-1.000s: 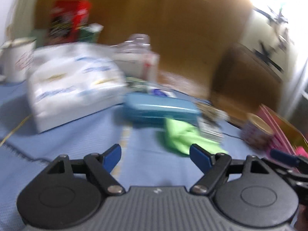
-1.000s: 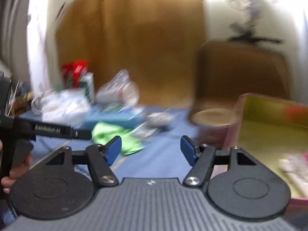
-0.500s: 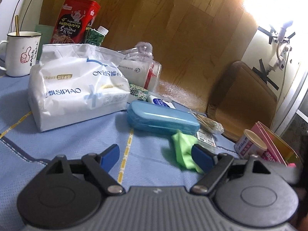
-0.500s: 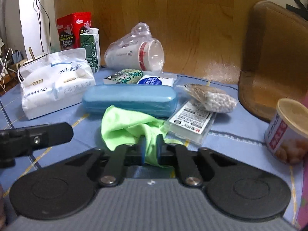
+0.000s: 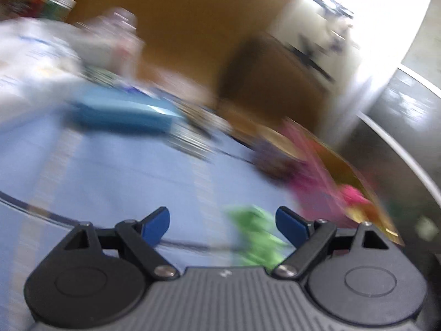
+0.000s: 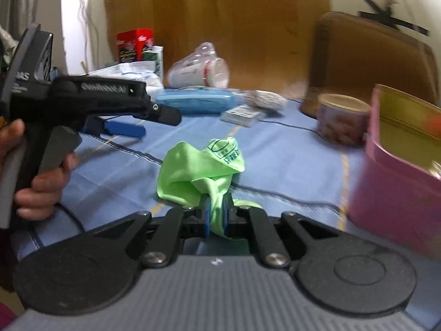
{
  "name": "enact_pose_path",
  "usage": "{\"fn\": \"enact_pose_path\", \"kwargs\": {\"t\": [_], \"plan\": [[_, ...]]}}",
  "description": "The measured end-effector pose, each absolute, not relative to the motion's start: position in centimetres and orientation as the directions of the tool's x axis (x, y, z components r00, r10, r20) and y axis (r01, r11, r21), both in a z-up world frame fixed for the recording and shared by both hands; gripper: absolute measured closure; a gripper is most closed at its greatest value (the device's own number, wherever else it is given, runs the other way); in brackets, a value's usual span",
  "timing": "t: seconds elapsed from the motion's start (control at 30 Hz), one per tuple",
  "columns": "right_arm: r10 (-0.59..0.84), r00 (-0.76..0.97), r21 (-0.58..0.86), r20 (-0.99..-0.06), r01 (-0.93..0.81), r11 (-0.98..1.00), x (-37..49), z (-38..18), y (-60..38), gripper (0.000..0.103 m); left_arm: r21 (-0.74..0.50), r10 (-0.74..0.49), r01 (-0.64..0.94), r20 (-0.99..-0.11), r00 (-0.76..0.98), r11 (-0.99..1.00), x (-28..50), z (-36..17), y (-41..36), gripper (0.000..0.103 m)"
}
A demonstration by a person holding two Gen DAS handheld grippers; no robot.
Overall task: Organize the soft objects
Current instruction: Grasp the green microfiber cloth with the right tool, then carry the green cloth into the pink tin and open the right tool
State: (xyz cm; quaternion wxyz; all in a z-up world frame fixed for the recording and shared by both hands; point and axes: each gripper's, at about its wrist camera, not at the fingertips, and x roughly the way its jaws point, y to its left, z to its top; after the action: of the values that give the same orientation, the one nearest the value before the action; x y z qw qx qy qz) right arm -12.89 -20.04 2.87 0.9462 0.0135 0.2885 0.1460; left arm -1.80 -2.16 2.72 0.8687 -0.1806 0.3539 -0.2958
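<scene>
A light green cloth [image 6: 198, 171] with dark print hangs bunched above the blue tablecloth, and my right gripper [image 6: 216, 216] is shut on its lower fold. The same green cloth [image 5: 256, 237] shows blurred in the left wrist view, low and just left of the right blue fingertip. My left gripper [image 5: 223, 224] has its jaws opening, with the cloth at the edge of the gap and no pad pressing on it. In the right wrist view the left gripper [image 6: 121, 121] hovers at the left in a person's hand [image 6: 41, 187]. A pink box [image 6: 399, 176] with a gold inside stands open at the right.
On the blue tablecloth [image 6: 289, 160] lie a blue hard case [image 6: 195, 103], a small flat packet [image 6: 242, 114], a round tin [image 6: 341, 118] beside the pink box, a white tissue pack [image 6: 132, 73] and a bagged paper cup [image 6: 201, 70]. A brown chair back [image 6: 369, 55] stands behind.
My right gripper has carried the green cloth off its place by the blue case, toward the near side and the pink box. The left gripper has swung right and its jaws stand slightly wider.
</scene>
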Motion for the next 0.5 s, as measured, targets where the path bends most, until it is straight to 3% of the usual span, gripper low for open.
{"fn": "enact_pose_path", "kwargs": {"t": [0.17, 0.5], "plan": [[0.269, 0.843, 0.113, -0.466, -0.245, 0.963, -13.9, 4.0, -21.3, 0.091, -0.472, -0.705, 0.528, -0.537, 0.463, 0.706, -3.5, 5.0, -8.3, 0.025], [0.139, 0.948, 0.083, -0.288, -0.120, 0.989, -15.8, 6.8, -25.6, 0.091, -0.359, -0.750, 0.685, -0.502, 0.431, 0.634, -5.4, 10.0, -17.3, 0.027]]}}
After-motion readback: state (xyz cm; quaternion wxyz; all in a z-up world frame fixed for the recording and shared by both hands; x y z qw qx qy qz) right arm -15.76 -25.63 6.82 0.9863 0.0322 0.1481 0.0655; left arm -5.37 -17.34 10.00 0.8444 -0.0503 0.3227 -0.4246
